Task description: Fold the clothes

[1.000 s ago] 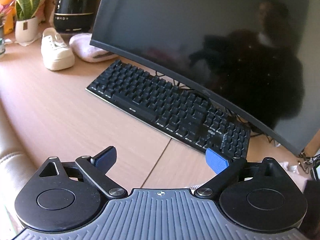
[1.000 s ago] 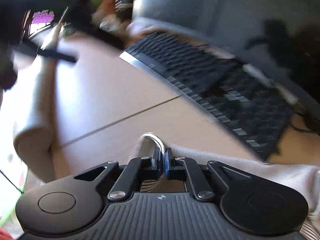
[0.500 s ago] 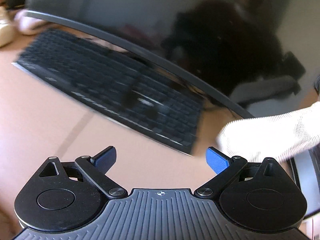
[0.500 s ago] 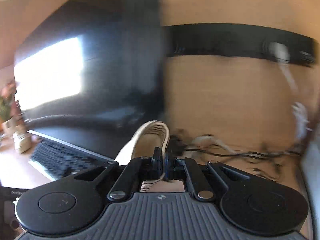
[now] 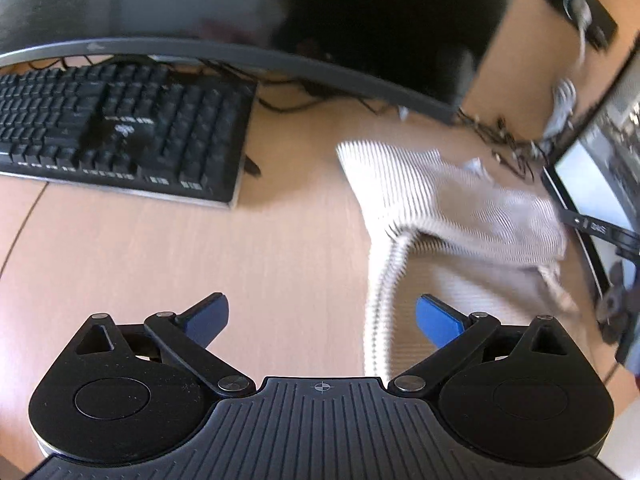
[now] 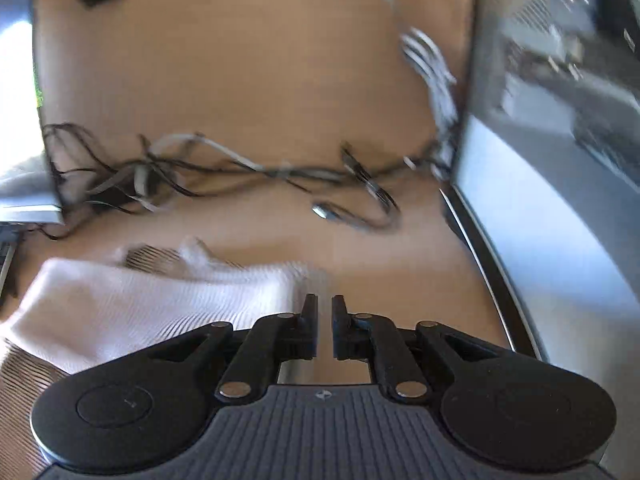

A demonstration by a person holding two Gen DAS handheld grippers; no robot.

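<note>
A white ribbed garment with thin stripes (image 5: 460,208) lies crumpled on the wooden desk (image 5: 200,260), right of the keyboard. My left gripper (image 5: 322,320) is open wide above the desk, and the garment's ribbed hem (image 5: 378,312) runs under the gap near its right finger. In the right wrist view the same garment (image 6: 160,300) lies just left of my right gripper (image 6: 325,308). Its jaws are opening, a narrow gap shows bare desk, and nothing is between them.
A black keyboard (image 5: 120,132) sits at the left under a large curved monitor (image 5: 240,8). A second screen (image 6: 560,160) stands at the right edge. Tangled cables (image 6: 240,168) lie at the back of the desk behind the garment.
Both views swung right, away from the keyboard. My right gripper, earlier shut on the garment's ribbed edge, has let it go; the garment now lies on the desk.
</note>
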